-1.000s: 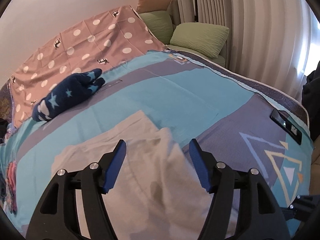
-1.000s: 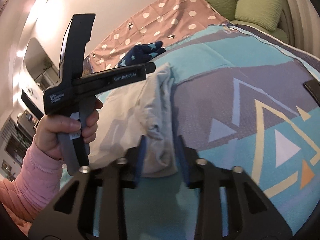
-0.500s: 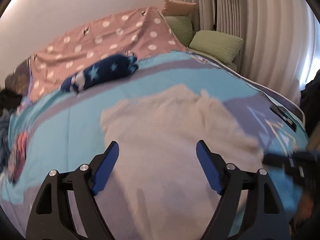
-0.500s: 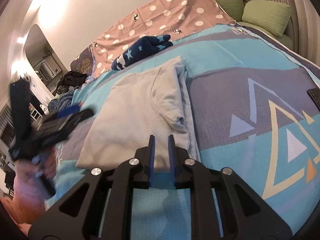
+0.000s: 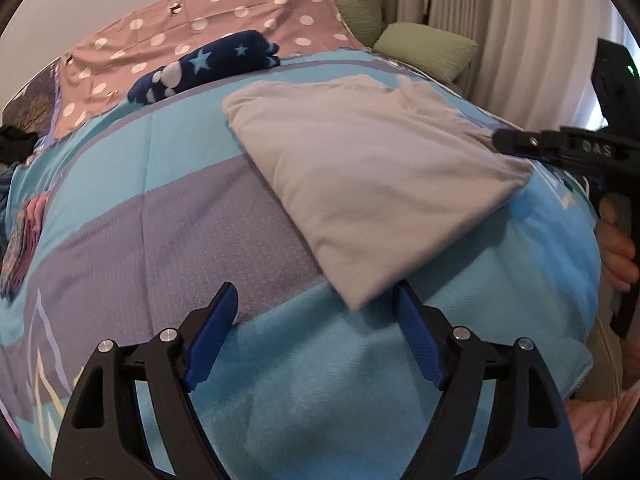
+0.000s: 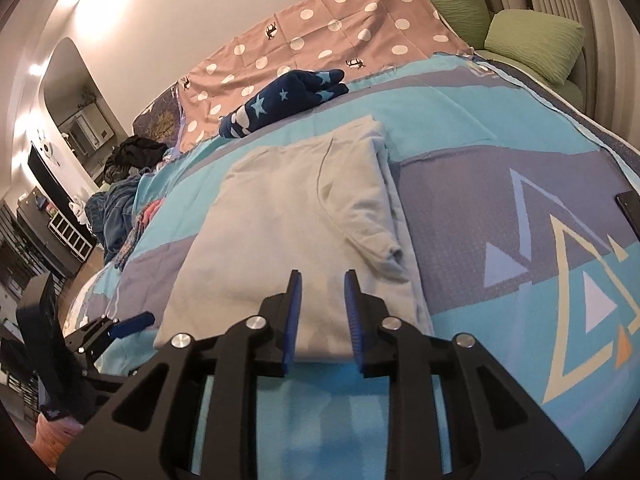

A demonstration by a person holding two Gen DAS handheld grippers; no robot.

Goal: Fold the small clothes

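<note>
A pale grey garment (image 5: 368,176) lies folded flat on the blue patterned bedspread (image 5: 160,216); it also shows in the right wrist view (image 6: 288,232). My left gripper (image 5: 316,316) is open and empty, its jaws either side of the garment's near left corner, just short of it. My right gripper (image 6: 320,304) is open a little and empty, above the garment's near edge. It appears in the left wrist view (image 5: 516,142) at the garment's right corner. My left gripper appears in the right wrist view (image 6: 132,320) at the left.
A rolled navy star-print cloth (image 5: 208,66) lies beyond the garment, by a pink polka-dot cover (image 5: 200,12). Green pillows (image 6: 536,40) sit at the far right. More clothes (image 6: 120,208) are piled at the bed's left edge. A dark phone (image 6: 630,204) lies at the right.
My left gripper has pulled back toward the near left corner of the garment. My right gripper, nearly shut half a second ago, has opened a little. The garment now lies flat and released.
</note>
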